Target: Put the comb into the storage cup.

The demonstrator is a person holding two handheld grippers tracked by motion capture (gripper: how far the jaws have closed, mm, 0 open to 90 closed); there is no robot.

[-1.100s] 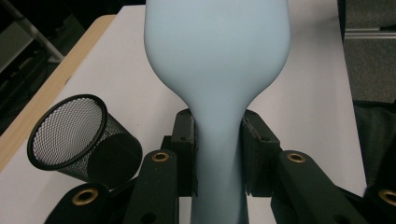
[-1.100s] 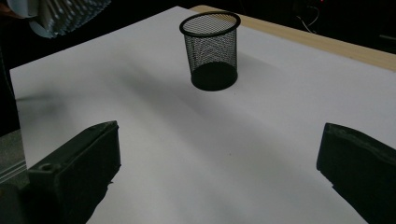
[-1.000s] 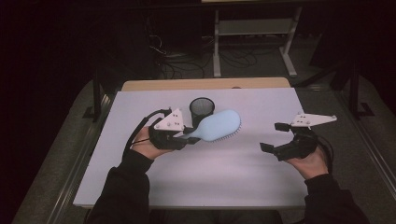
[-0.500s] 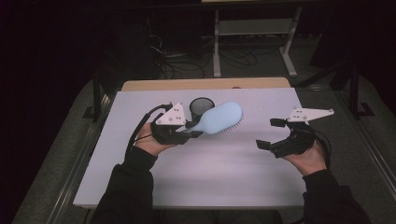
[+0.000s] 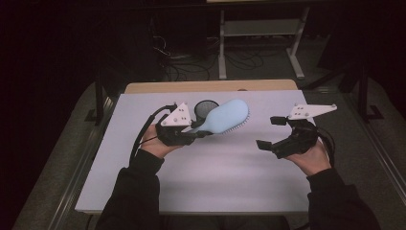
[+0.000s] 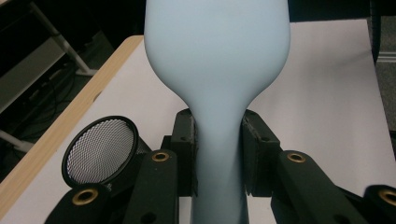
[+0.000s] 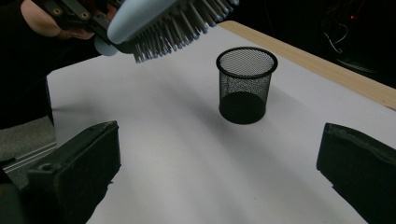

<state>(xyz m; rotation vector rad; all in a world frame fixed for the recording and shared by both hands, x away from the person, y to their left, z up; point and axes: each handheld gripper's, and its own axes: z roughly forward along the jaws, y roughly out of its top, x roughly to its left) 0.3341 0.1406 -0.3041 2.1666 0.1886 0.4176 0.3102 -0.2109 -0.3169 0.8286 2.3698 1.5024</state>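
The left claw [image 5: 203,130] pinches the pale blue hairbrush [image 5: 225,116] by its neck, lifted off the bench [image 5: 215,182], bristles down, beside the mesh cup [image 5: 206,108] at its 11 o'clock. The right claw [image 5: 269,132] hangs spread, empty. Pickup looks done; placing remains.

Black long sleeves; each black gripper, left gripper [image 5: 203,130] and right gripper [image 5: 266,132], carries a grey three-cornered plate, brass-ringed screws and a black cable.

In the left gripper view the pale-blue hairbrush [image 6: 217,60] runs off the top edge, bristles unseen. In the high view, mid-frame, its head hides most of the mesh cup [image 5: 205,107]. The right gripper view's upper left crops the brush's handle.
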